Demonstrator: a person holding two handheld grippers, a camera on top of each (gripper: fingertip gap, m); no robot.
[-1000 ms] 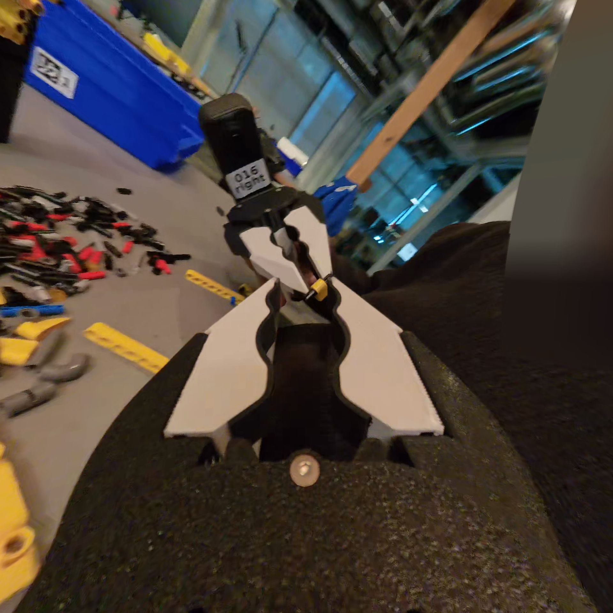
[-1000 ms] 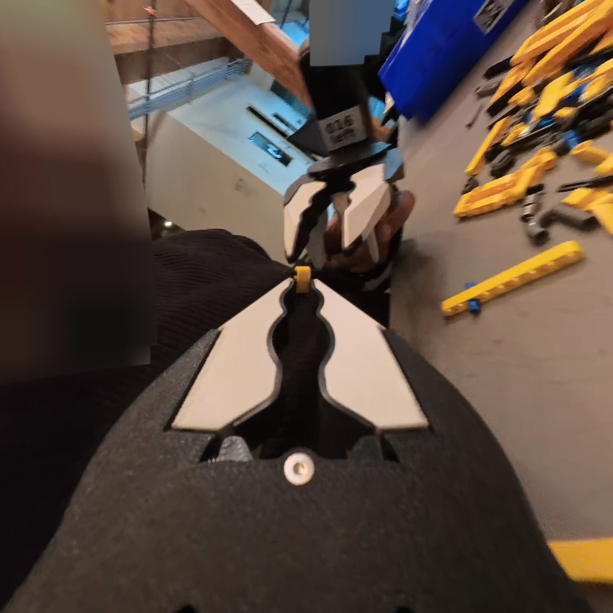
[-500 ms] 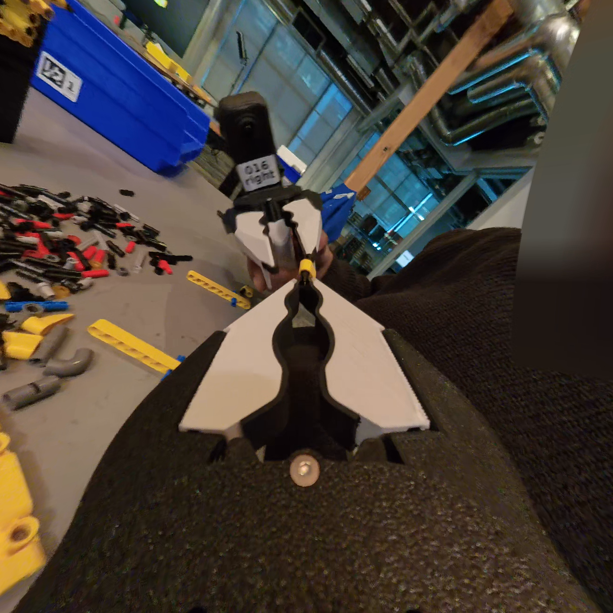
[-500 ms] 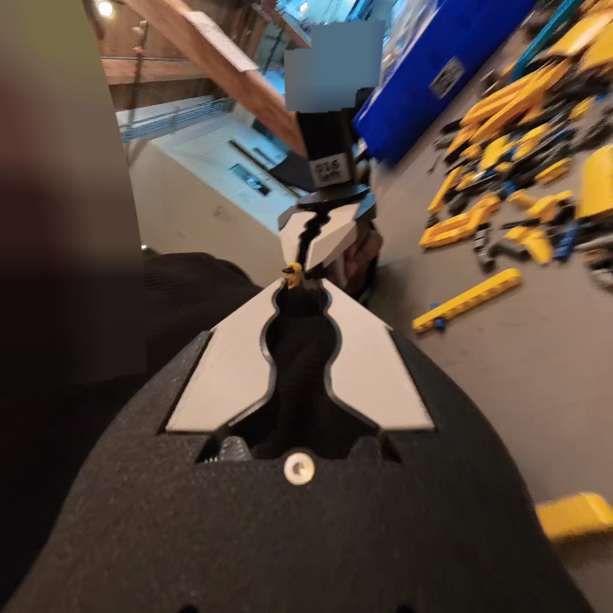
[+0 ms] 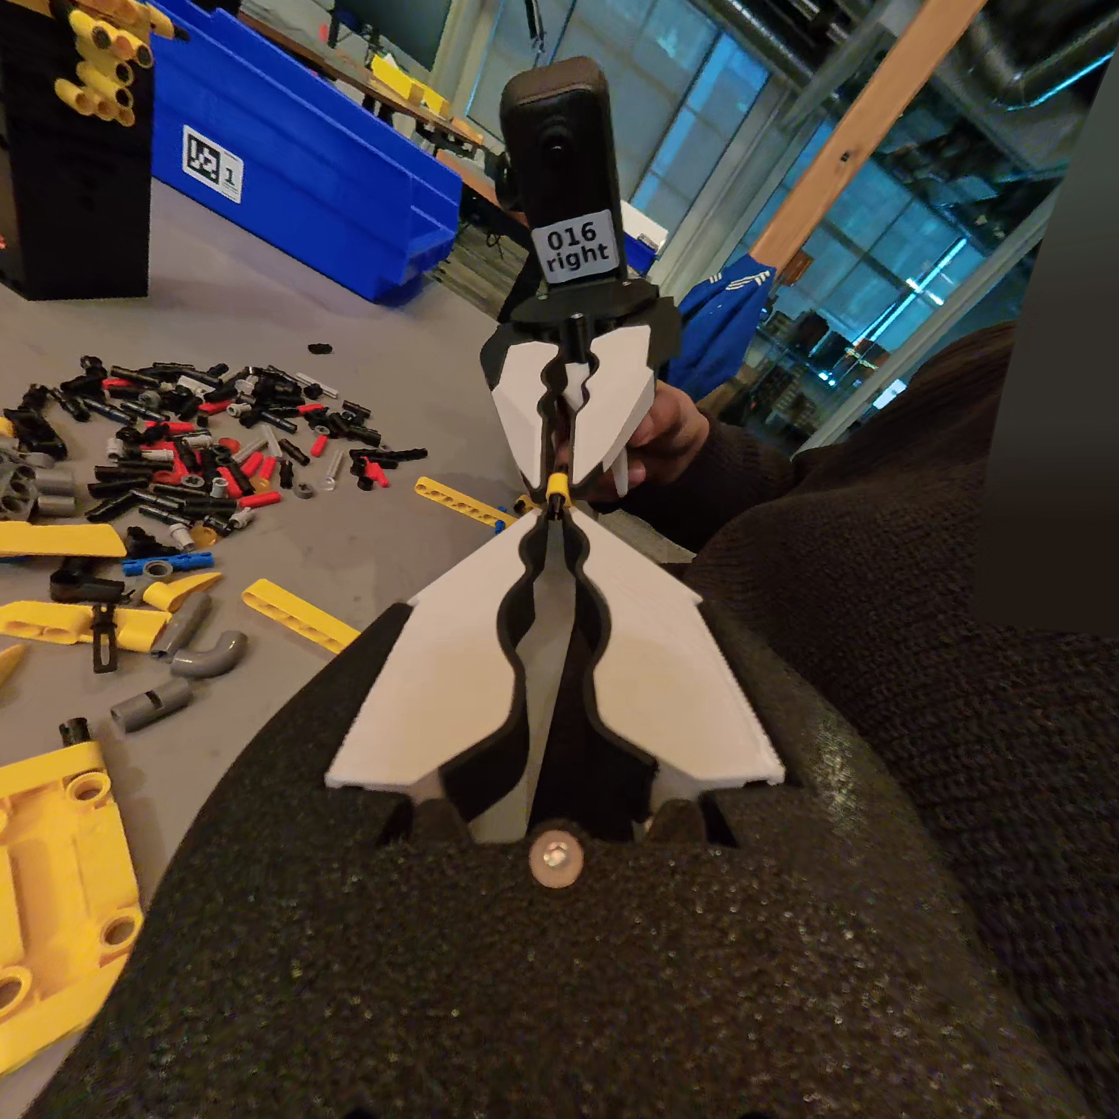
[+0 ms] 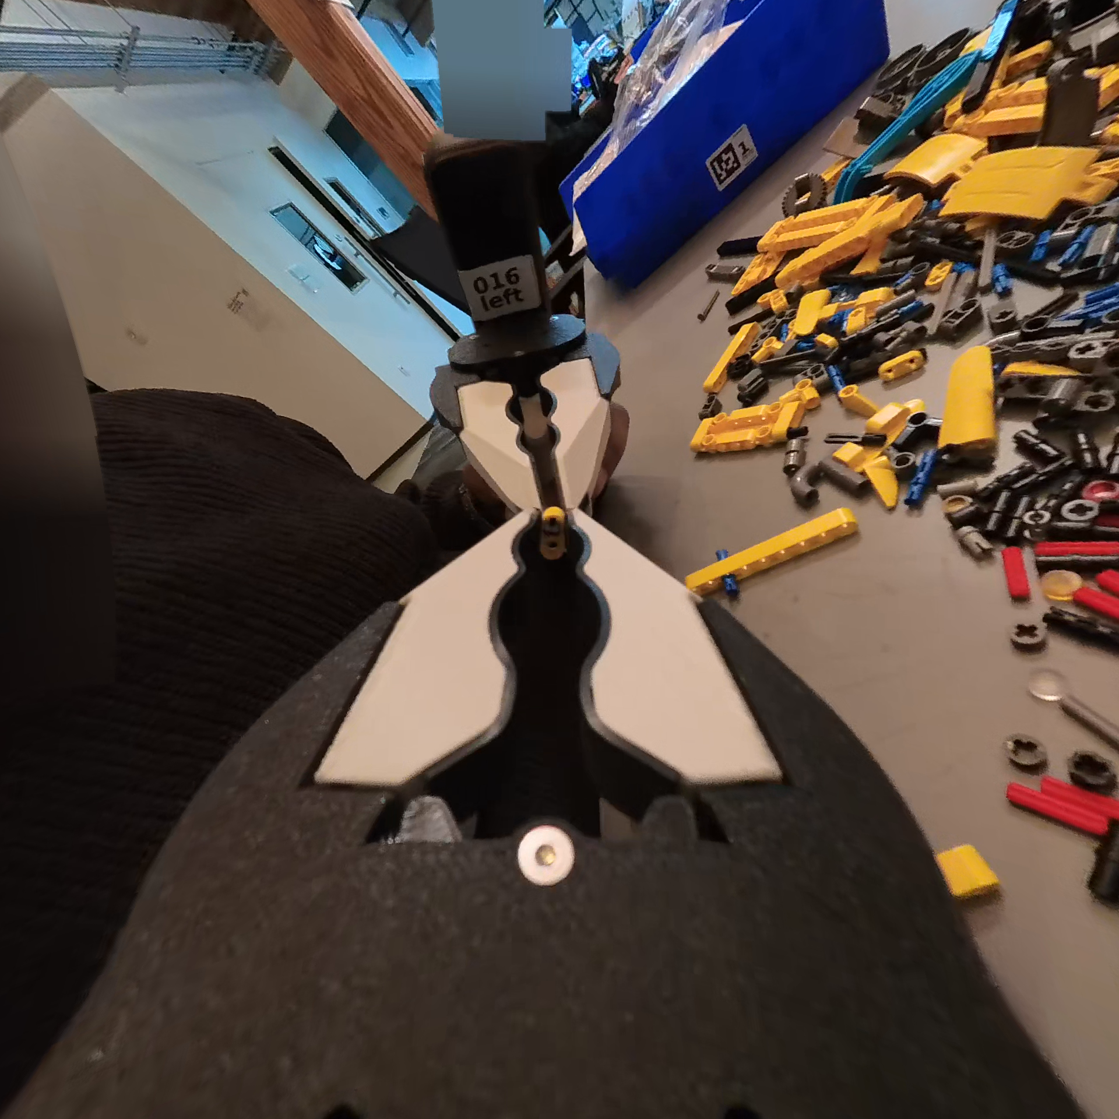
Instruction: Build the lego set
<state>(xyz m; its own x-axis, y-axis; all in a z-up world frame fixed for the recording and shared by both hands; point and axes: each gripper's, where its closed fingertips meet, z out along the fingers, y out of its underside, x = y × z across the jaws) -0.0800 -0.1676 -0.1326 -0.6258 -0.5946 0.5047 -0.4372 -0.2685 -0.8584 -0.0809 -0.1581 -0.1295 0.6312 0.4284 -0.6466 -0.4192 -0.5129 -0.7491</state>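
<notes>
My two grippers meet tip to tip above a grey table [image 5: 375, 339]. My right gripper [image 6: 551, 522] is shut on a small yellow connector [image 6: 551, 536], which also shows in the left wrist view [image 5: 556, 483]. A thin black pin [image 5: 553, 507] sticks out of the connector. My left gripper [image 5: 553, 516] is shut on that pin. In the right wrist view the left gripper [image 6: 554, 499] faces me, touching my fingertips. In the left wrist view the right gripper [image 5: 557, 478] faces me, with a hand [image 5: 666, 424] behind it.
A blue bin [image 5: 303, 157] stands at the table's back, also in the right wrist view [image 6: 726, 151]. Loose black and red pins [image 5: 212, 448], yellow beams [image 5: 300, 614] [image 6: 775, 554] and yellow panels [image 6: 969, 181] litter the table. A dark sleeve [image 5: 878, 605] lies beside the grippers.
My left gripper was open around the right gripper's tips and has shut on the pin. Both grippers have drawn back, so only their tips meet.
</notes>
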